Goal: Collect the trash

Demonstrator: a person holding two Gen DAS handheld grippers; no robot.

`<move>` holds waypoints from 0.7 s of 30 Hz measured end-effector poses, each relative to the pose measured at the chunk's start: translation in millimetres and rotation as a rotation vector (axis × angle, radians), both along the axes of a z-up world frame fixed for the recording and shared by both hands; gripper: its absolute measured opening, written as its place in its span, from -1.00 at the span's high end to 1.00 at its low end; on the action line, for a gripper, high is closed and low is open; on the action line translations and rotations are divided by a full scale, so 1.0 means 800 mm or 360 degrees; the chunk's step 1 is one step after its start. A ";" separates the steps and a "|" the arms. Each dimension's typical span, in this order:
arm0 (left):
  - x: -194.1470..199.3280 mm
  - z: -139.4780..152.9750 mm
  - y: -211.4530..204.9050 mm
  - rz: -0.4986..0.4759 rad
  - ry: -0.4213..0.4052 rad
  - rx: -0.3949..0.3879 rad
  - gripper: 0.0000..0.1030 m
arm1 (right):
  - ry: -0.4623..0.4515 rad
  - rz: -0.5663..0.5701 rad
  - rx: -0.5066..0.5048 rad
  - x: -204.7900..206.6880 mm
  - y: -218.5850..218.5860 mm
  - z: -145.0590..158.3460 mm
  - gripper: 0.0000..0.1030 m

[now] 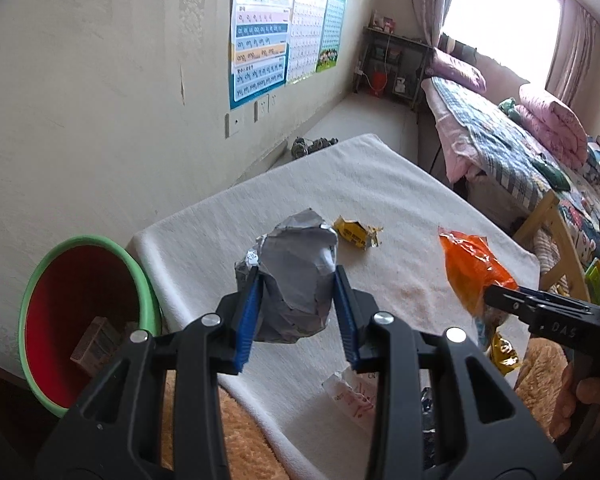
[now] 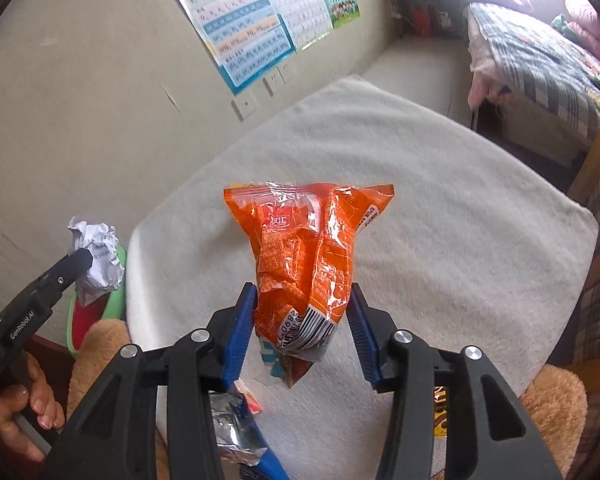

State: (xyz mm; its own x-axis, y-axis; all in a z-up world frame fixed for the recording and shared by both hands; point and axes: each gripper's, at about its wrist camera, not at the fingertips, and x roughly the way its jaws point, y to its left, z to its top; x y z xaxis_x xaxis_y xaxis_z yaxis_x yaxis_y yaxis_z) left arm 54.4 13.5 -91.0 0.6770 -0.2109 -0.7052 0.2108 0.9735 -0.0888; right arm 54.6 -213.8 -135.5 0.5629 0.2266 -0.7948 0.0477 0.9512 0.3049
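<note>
My left gripper [image 1: 296, 276] is shut on a crumpled grey-white paper ball [image 1: 296, 276] and holds it above the white cloth [image 1: 340, 184], right of the bin. The ball also shows in the right wrist view [image 2: 96, 264], over the bin's edge. My right gripper [image 2: 304, 292] is shut on an orange snack bag [image 2: 304, 256], lifted above the cloth; it also shows in the left wrist view [image 1: 472, 268]. The red bin with a green rim [image 1: 72, 320] stands at the left, with a small box inside.
A yellow wrapper [image 1: 356, 232], a white-red wrapper [image 1: 352, 396] and a gold wrapper [image 1: 504, 354] lie on the cloth. A silver-blue wrapper [image 2: 236, 436] lies under my right gripper. A wall with posters [image 1: 260, 52] is behind, a bed [image 1: 520, 140] at the right.
</note>
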 end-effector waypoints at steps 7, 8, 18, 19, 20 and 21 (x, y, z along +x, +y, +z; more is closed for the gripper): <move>-0.001 0.006 0.014 0.0041 -0.0031 0.0018 0.34 | -0.0010 -0.0014 -0.0022 0.005 -0.003 0.004 0.13; -0.002 0.006 0.017 0.0051 -0.0031 0.0015 0.34 | -0.0010 -0.0017 -0.0022 0.004 -0.003 0.004 0.13; -0.003 0.003 0.056 0.0158 -0.0024 0.0006 0.34 | -0.0176 -0.0176 0.0058 0.003 -0.048 0.066 0.14; -0.002 0.000 0.060 0.0173 -0.0012 0.0005 0.34 | -0.0191 -0.0185 0.0058 0.004 -0.052 0.074 0.14; -0.001 -0.002 0.063 0.0183 -0.0004 -0.0002 0.34 | -0.0202 -0.0186 0.0055 0.005 -0.052 0.079 0.14; 0.000 -0.005 0.067 0.0197 0.0008 -0.0010 0.34 | -0.0214 -0.0175 0.0042 0.006 -0.049 0.083 0.14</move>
State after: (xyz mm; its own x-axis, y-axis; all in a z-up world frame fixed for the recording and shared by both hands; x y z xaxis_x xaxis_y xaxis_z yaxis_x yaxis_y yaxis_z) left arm 54.2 66.9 -94.9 0.6946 -0.1305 -0.7075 0.0888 0.9914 -0.0957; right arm 59.6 -252.9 -68.8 0.6863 0.1775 -0.7053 0.1080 0.9342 0.3401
